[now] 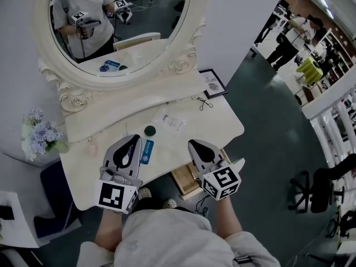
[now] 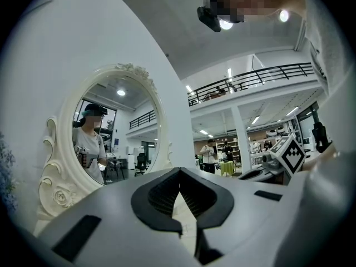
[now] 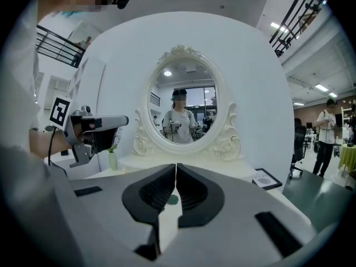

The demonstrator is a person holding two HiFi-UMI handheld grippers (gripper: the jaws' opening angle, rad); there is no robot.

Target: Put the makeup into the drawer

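One blue tube [image 1: 147, 151] and one round compact [image 1: 149, 130] are laid near the worktop [image 1: 222, 124] front edge. The left tool [image 1: 136, 138] and right tool [image 1: 192, 143] are held shut, empty.

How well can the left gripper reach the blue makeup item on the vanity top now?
Probably yes: the blue makeup item lies flat right beside the left gripper, and nothing stands between them. Its shut jaws must open first.

An oval mirror [image 1: 119, 21] stands against a white wall [image 1: 242, 15], dark floor [image 1: 267, 149] beside.
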